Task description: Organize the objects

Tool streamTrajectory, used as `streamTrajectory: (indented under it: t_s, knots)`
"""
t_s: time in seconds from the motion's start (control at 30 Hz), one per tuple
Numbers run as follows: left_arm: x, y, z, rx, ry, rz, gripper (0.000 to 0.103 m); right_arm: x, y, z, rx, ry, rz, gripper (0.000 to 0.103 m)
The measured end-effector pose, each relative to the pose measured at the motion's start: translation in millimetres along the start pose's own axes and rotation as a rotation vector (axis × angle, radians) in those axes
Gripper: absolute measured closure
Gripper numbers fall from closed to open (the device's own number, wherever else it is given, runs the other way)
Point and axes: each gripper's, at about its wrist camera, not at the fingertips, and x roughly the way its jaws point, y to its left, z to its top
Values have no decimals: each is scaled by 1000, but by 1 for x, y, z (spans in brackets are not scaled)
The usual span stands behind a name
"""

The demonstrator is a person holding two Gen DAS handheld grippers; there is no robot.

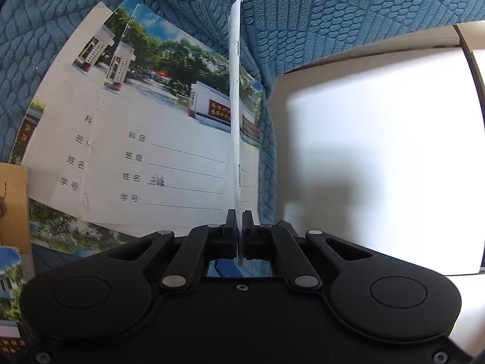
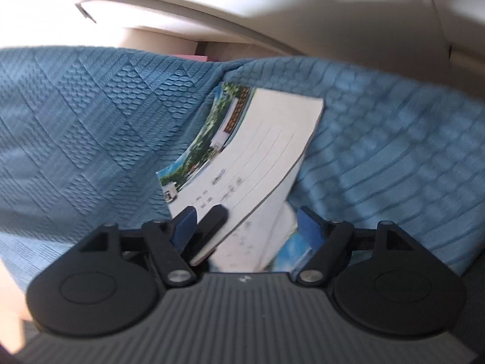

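My left gripper is shut on a thin white notebook, which stands upright and shows only its edge. Behind it several notebooks with a school-gate photo on the cover lie overlapped on the blue quilted cloth. In the right wrist view my right gripper stands open around a tilted notebook; its blue pads do not press on it. A black rounded piece, which looks like the other gripper's finger, sits at that notebook's lower corner. Another notebook lies beneath.
A bright white flat surface lies to the right of the notebooks. A brown envelope and one more photo-cover notebook sit at the left edge. Pale furniture rises behind the blue cloth.
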Motion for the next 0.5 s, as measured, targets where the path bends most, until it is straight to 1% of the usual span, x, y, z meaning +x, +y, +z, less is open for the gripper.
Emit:
streamTrajectory:
  t_s: [0.1,0.27,0.33,0.47,0.5]
  knots:
    - [-2,-7,-2,2,-4,-7,101,-3,-3,1,54,-54,47,28]
    - [-5,-11,-3,7,11,-22,102,7,-13,11,136,-40,135,28]
    - [-8,-12,-2,6,2,-19,102,11,-20,14,176,-41,143,28]
    - [-14,-11,2,-5,-8,-25,102,14,-30,25,187,-73,130,29]
    - [-21,-7,-1,-6,-8,-29,102,14,-32,28,187,-79,127,31]
